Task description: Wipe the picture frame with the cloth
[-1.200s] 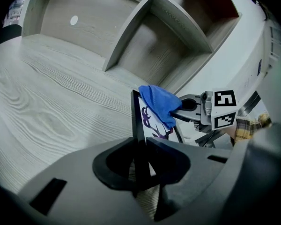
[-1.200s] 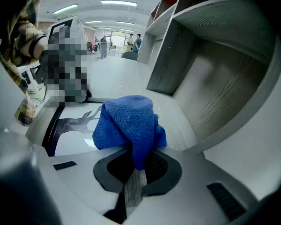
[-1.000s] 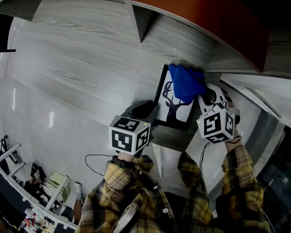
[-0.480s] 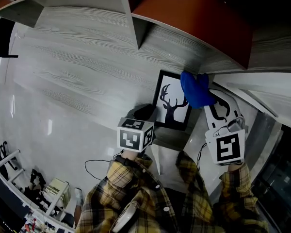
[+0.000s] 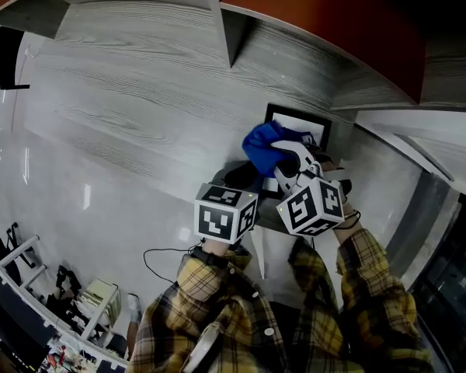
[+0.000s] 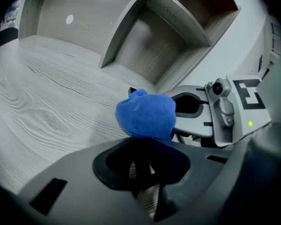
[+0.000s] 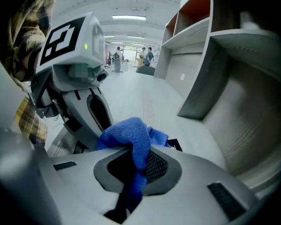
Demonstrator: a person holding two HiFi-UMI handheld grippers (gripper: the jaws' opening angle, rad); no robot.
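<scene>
So my left claw [image 6: 143,165] pinches the near edge of the picture frame [image 5: 301,117], I reckon to steady it on the worktop [image 5: 140,107]. My right claw [image 7: 131,170] grips the bunched blue cloth [image 5: 262,148], which covers the frame's face for wiping.

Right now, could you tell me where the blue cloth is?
In the head view the blue cloth sits just right of centre, clamped in the right gripper and bunched over the lower left part of the picture frame.
</scene>
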